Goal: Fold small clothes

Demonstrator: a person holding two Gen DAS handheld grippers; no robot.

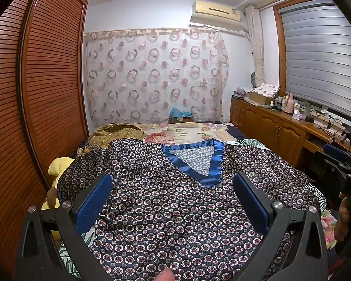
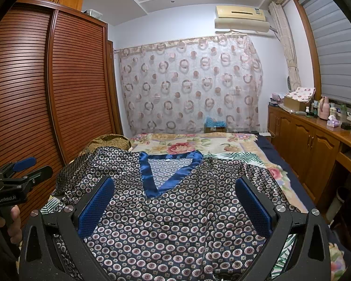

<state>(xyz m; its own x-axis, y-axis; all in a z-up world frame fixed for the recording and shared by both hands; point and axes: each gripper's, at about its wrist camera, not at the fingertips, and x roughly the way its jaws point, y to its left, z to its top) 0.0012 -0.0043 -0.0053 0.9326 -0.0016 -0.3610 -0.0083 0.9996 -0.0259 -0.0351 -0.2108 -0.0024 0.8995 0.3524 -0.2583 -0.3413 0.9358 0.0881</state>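
Observation:
A dark navy satin top (image 1: pixel 175 210) with a small circle print and a blue V-neck trim (image 1: pixel 194 161) lies spread flat on the bed, neck away from me. It also shows in the right wrist view (image 2: pixel 175 222) with its V-neck trim (image 2: pixel 168 173). My left gripper (image 1: pixel 173 182) is open and empty, hovering above the chest of the top. My right gripper (image 2: pixel 174 185) is open and empty, also above the top. The left gripper shows at the left edge of the right wrist view (image 2: pixel 23 168), the right one at the right edge of the left wrist view (image 1: pixel 348 171).
The bed carries a floral sheet (image 1: pixel 187 132) and a gold-brown cushion (image 1: pixel 114 133). A slatted wooden wardrobe (image 1: pixel 42 93) stands close on the left. A wooden sideboard (image 2: pixel 315 140) with bottles and boxes runs along the right. A yellow item (image 1: pixel 58 166) lies at the bed's left edge.

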